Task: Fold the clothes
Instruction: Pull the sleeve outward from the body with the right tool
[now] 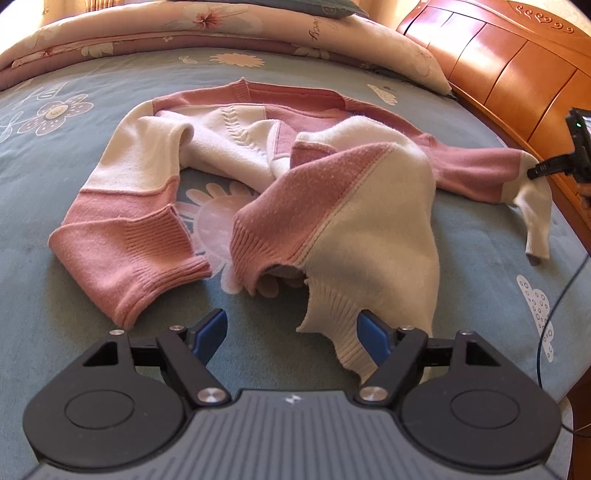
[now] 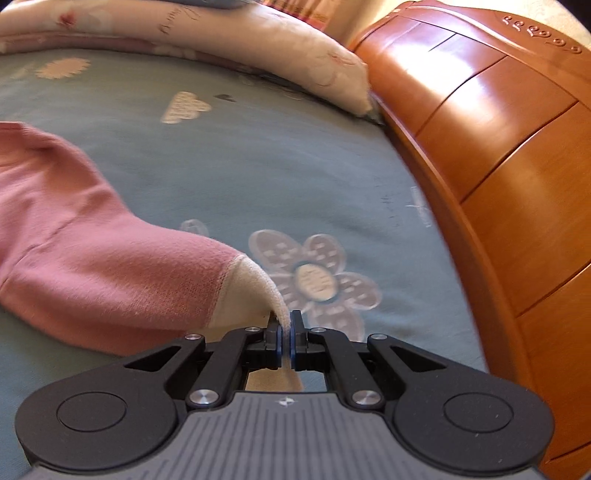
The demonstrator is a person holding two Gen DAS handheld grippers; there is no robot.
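Observation:
A pink and cream knitted sweater (image 1: 258,162) lies crumpled on the grey-blue bedspread (image 1: 74,302). My left gripper (image 1: 293,334) stands open just in front of its near hem; the cream ribbed edge (image 1: 340,332) drapes over the inner side of the right blue finger (image 1: 371,334). In the right wrist view my right gripper (image 2: 286,334) is shut on the cream cuff (image 2: 258,291) of the pink sleeve (image 2: 92,251), lifting it slightly off the bed. From the left wrist view the right gripper (image 1: 535,171) shows at the far right, pinching that sleeve end.
A wooden headboard (image 2: 498,166) curves along the right side, close to the right gripper. A folded floral quilt (image 1: 207,29) and pillow (image 2: 314,55) lie at the far end of the bed. A dark cable (image 1: 554,314) hangs at the bed's right edge.

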